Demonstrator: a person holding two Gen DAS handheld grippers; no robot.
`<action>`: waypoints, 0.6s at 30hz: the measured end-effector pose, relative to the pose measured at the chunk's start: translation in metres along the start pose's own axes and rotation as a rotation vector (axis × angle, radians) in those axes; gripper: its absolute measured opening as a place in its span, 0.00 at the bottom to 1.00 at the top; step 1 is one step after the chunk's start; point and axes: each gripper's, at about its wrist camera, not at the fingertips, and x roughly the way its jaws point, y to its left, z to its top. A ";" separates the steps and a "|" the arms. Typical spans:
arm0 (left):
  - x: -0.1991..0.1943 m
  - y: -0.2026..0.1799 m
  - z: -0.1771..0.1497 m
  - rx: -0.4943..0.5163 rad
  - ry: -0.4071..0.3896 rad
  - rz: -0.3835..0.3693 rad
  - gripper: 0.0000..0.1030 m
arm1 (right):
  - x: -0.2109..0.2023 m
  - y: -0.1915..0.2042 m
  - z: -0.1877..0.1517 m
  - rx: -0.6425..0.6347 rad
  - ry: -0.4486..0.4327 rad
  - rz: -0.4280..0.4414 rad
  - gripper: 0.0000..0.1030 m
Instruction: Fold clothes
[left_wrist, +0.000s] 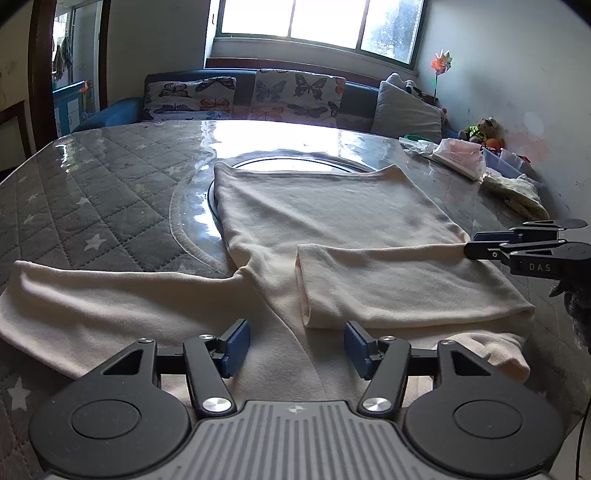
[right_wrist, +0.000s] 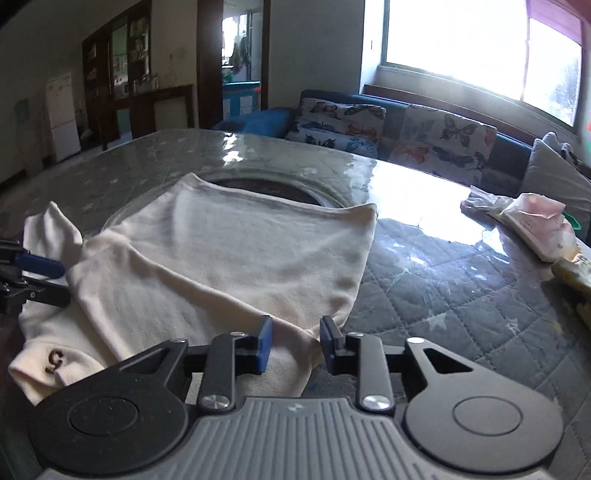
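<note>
A cream long-sleeved top (left_wrist: 325, 218) lies flat on the quilted table, hem toward the window. One sleeve (left_wrist: 388, 280) is folded across the body; the other sleeve (left_wrist: 92, 295) stretches out to the left. My left gripper (left_wrist: 296, 345) is open and empty just above the collar end of the top. My right gripper (right_wrist: 295, 345) is open over the garment's near right edge (right_wrist: 288, 354); in the left wrist view it shows at the right (left_wrist: 476, 245), its tips at the folded sleeve's shoulder. The top also fills the right wrist view (right_wrist: 229, 258), and the left gripper shows at its left edge (right_wrist: 33, 273).
The table has a grey star-quilted cover (left_wrist: 92, 192) under clear plastic, with a round inset (left_wrist: 295, 162) under the hem. Tissue packs and bags (left_wrist: 461, 155) lie at the far right edge. A sofa with butterfly cushions (left_wrist: 240, 92) stands behind, below a bright window.
</note>
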 end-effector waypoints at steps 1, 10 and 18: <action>0.000 -0.001 0.000 0.002 0.000 0.002 0.59 | 0.001 0.000 -0.001 -0.010 0.004 0.001 0.24; 0.000 0.000 0.000 0.005 0.001 0.002 0.59 | -0.014 -0.001 -0.003 -0.016 -0.026 -0.046 0.05; 0.001 -0.002 -0.001 0.012 0.001 0.004 0.61 | -0.015 -0.015 -0.011 0.079 -0.026 -0.057 0.11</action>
